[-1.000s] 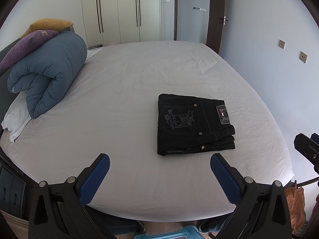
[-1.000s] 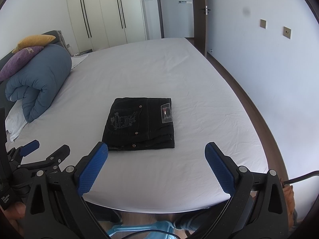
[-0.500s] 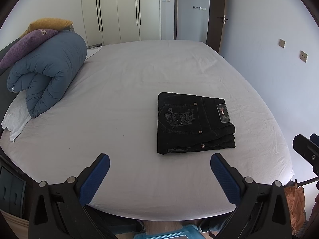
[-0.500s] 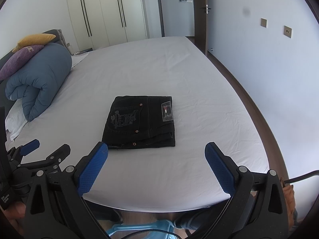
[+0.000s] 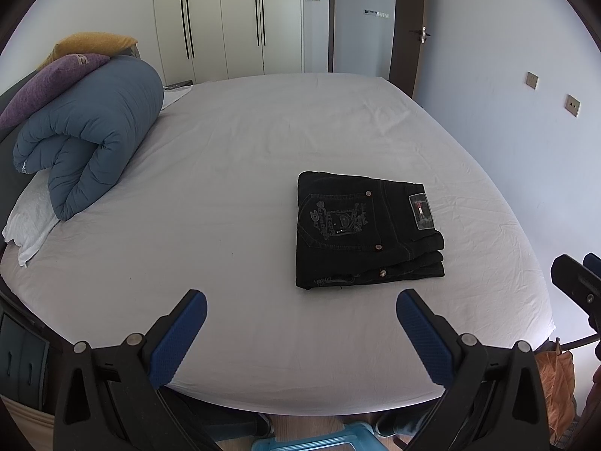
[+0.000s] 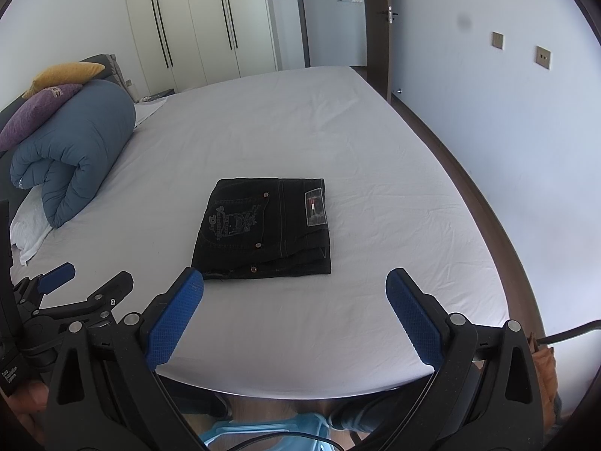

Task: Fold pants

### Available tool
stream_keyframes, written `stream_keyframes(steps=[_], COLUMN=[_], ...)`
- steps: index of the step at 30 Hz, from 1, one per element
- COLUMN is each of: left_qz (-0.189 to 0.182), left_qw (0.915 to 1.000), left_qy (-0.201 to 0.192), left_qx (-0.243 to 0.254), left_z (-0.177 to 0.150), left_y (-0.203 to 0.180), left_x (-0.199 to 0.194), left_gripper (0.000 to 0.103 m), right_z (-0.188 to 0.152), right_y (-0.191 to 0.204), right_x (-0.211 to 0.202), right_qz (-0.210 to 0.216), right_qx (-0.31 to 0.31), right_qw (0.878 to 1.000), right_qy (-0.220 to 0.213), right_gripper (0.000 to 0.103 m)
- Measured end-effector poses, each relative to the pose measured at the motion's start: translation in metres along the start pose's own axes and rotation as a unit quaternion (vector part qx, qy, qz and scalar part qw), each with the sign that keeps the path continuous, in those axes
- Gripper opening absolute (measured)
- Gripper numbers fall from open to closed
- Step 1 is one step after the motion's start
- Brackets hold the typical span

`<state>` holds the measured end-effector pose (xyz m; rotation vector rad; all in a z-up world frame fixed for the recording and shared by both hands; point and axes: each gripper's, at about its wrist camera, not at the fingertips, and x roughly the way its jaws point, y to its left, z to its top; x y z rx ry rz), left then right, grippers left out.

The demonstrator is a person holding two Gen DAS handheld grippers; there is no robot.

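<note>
Left hand-held gripper (image 5: 300, 310) and right hand-held gripper (image 6: 295, 287): jaws apart, empty. Black pants (image 6: 265, 227) lie folded on the bed (image 6: 375, 188).

Folded pants (image 6: 263, 229) on bed (image 6: 375, 188); right tongs (image 6: 295, 300) gape, empty.

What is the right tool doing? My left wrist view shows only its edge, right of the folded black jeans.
Observer: The right tool is open and empty, with both blue pads short of the black jeans.
Operator: And what holds my left tool?
Observer: A hand grips the left tool from below, at the bed's near corner.
Operator: What lies past the bed's right side?
Observer: A dark wooden bed frame runs along it.
</note>
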<state>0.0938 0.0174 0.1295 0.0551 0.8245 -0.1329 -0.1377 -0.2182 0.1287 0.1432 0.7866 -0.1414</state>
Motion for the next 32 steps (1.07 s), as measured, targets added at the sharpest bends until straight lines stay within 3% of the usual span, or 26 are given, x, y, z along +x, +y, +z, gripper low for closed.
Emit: stream_keyframes(steps=[32], left_qz=[-0.001], left_qw=[1.0000], left_qy=[0.002], left_qx=[0.007], left_z=[0.0008], left_y=[0.0056], left_x=[0.0020], left_gripper=[0.103], right_z=[-0.0004], right_y=[0.0007], right_x=[0.0035], right_qz=[0.004], right_qx=[-0.003], right_qw=[1.000], right_qy=[0.010], right_gripper=[0.099])
